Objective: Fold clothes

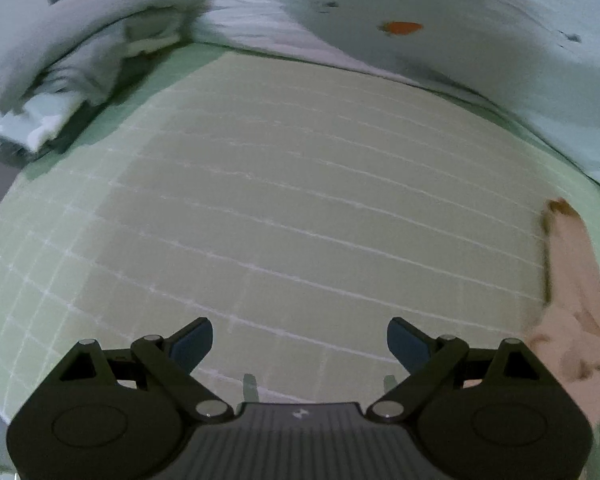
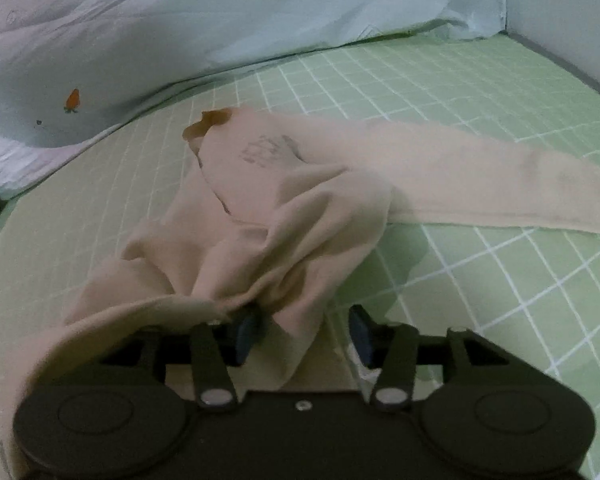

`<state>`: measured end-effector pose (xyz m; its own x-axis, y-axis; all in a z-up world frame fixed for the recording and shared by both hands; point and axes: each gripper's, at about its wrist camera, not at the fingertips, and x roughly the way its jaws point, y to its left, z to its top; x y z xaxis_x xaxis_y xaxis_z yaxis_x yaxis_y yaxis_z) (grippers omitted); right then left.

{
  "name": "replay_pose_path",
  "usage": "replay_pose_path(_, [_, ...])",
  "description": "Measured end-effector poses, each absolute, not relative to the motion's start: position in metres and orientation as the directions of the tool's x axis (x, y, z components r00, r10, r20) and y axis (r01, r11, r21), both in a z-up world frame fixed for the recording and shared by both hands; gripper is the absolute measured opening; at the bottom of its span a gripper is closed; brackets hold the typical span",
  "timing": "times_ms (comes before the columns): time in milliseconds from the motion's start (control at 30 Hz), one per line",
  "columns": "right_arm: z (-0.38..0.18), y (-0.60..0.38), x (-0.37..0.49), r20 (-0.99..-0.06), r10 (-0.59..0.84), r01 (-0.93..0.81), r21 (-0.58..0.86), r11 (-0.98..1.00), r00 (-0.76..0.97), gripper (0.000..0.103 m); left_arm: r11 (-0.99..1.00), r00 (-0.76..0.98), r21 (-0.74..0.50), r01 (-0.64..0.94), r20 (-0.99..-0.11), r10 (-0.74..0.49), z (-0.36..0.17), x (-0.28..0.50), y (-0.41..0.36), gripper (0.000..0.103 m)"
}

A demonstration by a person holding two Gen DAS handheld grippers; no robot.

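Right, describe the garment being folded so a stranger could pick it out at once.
Start from the green grid-lined sheet covering the bed. On it, below the pale carrot-print bedding along the far edge, lies a beige garment, crumpled, one long leg trailing right. It is the only tan cloth, with a brown waistband and a faint printed mark.

You see a pale green bed sheet [image 2: 500, 128] with a white grid pattern. The garment [image 2: 300, 200] is beige with a brown collar. The quilt [image 2: 100, 40] is light blue, printed with small orange carrots. The grippers' pads [image 1: 192, 344] are blue.
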<state>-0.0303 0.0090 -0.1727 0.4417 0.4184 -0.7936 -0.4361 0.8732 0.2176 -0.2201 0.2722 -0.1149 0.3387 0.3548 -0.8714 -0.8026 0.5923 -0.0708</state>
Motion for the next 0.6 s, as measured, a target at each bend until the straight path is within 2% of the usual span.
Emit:
replay_pose_path(233, [-0.182,0.01,-0.024,-0.811,0.398,-0.425,0.207,0.881,0.429,0.078,0.696,0.414,-0.123,-0.707,-0.87,0.266,-0.117,-0.184,0.26,0.094])
replay_pose_path(400, [-0.185,0.007,-0.023,-0.809,0.397,-0.433,0.2,0.879,0.434,0.085,0.765,0.462,-0.185,-0.616,-0.872,0.162,-0.122,-0.153,0.247,0.092])
replay_pose_path(467, [-0.186,0.007,-0.023,-0.808,0.397,-0.433,0.198,0.879,0.436,0.086,0.793,0.483,-0.222,-0.568,-0.869,0.103,-0.126,-0.14,0.241,0.078])
replay_pose_path(600, [-0.186,0.009,-0.021,-0.812,0.391,-0.436,0.191,0.879,0.434,0.087,0.836,0.516,-0.282,-0.47,-0.857,0.001,-0.131,-0.117,0.228,0.06])
